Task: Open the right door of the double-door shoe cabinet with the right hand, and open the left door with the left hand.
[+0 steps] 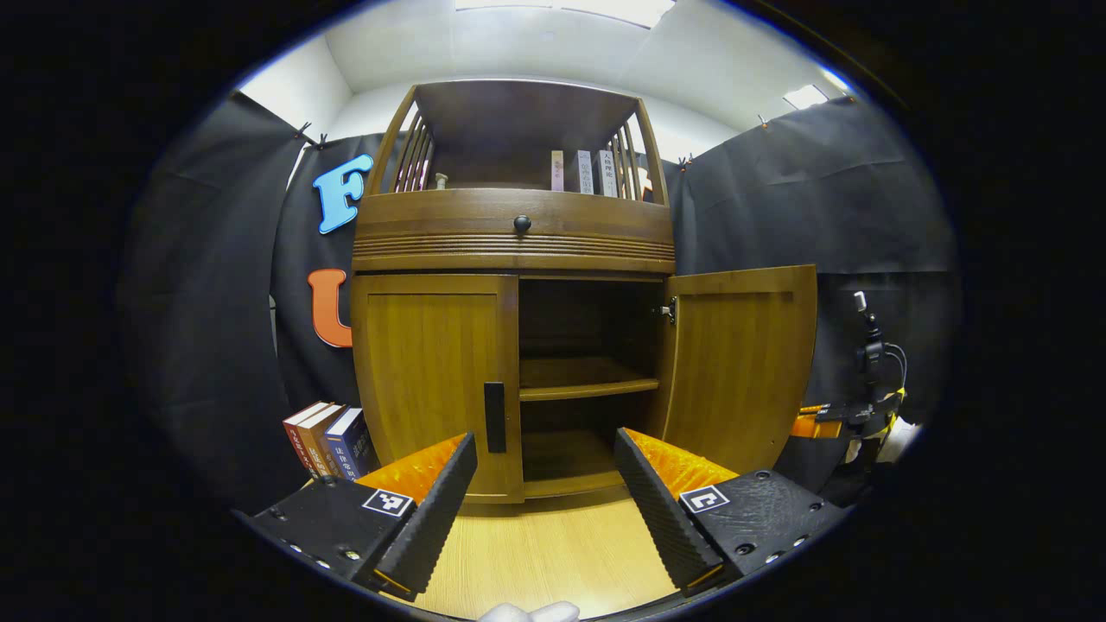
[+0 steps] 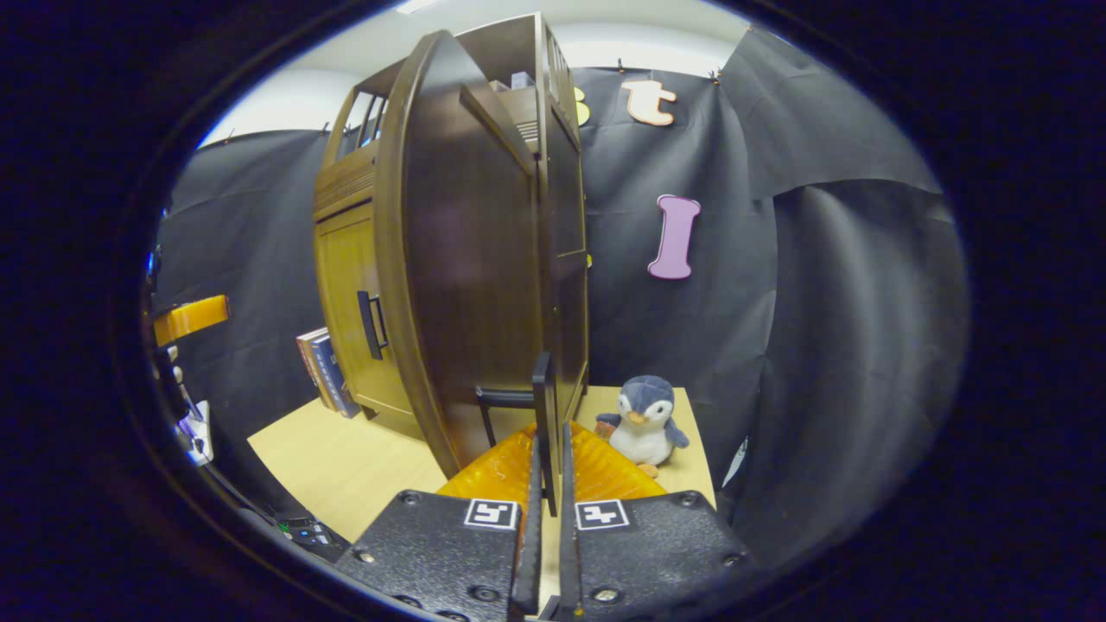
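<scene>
In the right gripper view, the right gripper [image 2: 546, 471] is clenched on the black bar handle [image 2: 543, 406] of the brown wooden shoe cabinet's right door [image 2: 471, 259], which stands swung wide open. In the left gripper view, the left gripper [image 1: 544, 484] hangs released above the pale wooden tabletop [image 1: 544, 553], with the closed left door [image 1: 432, 371] and its black handle [image 1: 494, 417] just ahead between the fingers.

cabinet [image 1: 510, 242] brown wood | penguin [image 2: 644, 421] grey-white | fingers [image 1: 670, 510] black-orange

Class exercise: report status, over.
Right gripper shut on right door's handle, right door open. Left gripper open, short of closed left door. Nothing between.
</scene>
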`<action>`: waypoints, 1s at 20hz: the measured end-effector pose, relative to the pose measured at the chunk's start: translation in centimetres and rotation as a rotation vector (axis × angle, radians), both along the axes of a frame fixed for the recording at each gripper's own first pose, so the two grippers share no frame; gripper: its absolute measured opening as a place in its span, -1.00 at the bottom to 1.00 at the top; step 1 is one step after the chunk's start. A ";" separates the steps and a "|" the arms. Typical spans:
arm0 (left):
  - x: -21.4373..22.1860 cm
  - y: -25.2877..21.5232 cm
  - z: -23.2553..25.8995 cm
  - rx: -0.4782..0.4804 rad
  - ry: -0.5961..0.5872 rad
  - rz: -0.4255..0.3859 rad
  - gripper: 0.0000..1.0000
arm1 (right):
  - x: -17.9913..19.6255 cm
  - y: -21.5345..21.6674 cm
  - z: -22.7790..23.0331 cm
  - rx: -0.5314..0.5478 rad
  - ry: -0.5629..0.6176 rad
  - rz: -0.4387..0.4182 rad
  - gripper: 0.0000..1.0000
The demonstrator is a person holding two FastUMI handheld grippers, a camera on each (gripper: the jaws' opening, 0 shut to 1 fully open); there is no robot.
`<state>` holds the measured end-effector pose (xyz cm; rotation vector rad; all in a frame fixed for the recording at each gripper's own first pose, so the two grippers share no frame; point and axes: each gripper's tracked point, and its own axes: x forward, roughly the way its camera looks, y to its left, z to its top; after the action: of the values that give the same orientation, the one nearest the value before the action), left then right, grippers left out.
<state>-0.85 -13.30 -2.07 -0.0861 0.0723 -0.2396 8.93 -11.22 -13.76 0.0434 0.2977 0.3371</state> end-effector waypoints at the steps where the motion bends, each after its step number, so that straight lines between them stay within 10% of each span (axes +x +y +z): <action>1: -0.1 0.2 0.1 -0.001 -0.003 0.003 0.92 | -0.5 -0.2 0.4 -0.007 -0.005 -0.014 -0.59; 9: 0.5 2.9 -0.8 0.003 0.004 0.004 0.92 | -5.2 -1.8 5.7 -0.021 -0.061 -0.190 0.56; 20: 1.2 8.1 -2.2 0.024 0.015 0.045 1.00 | -10.9 9.2 7.0 -0.022 -0.109 -0.297 0.82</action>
<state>0.39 -5.24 -4.28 -0.0656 0.0879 -0.1929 -1.93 -2.03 -6.80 0.0464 0.1831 0.0413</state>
